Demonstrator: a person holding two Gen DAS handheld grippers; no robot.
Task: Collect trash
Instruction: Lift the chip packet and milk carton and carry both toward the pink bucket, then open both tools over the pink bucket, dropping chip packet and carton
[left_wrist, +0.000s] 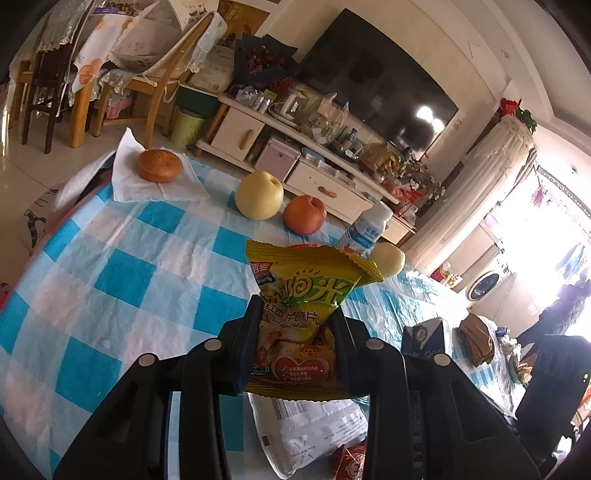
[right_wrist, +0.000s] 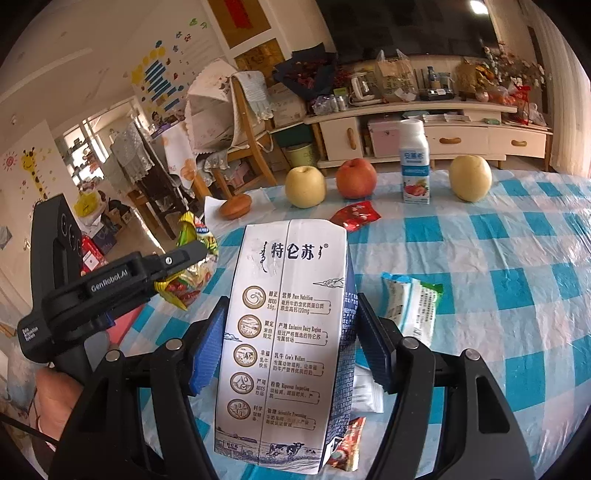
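Observation:
My left gripper is shut on a yellow snack wrapper and holds it above the checked table; it shows from the side in the right wrist view with the wrapper. My right gripper is shut on a white-and-blue milk carton, held upright above the table. Loose trash lies on the cloth: a red wrapper, a white-green wrapper, a small red packet under the carton, and a white printed bag.
On the blue-checked tablecloth stand two yellow pears, a red apple, a yogurt bottle and a cake on a napkin. A TV cabinet and wooden chairs stand beyond the table.

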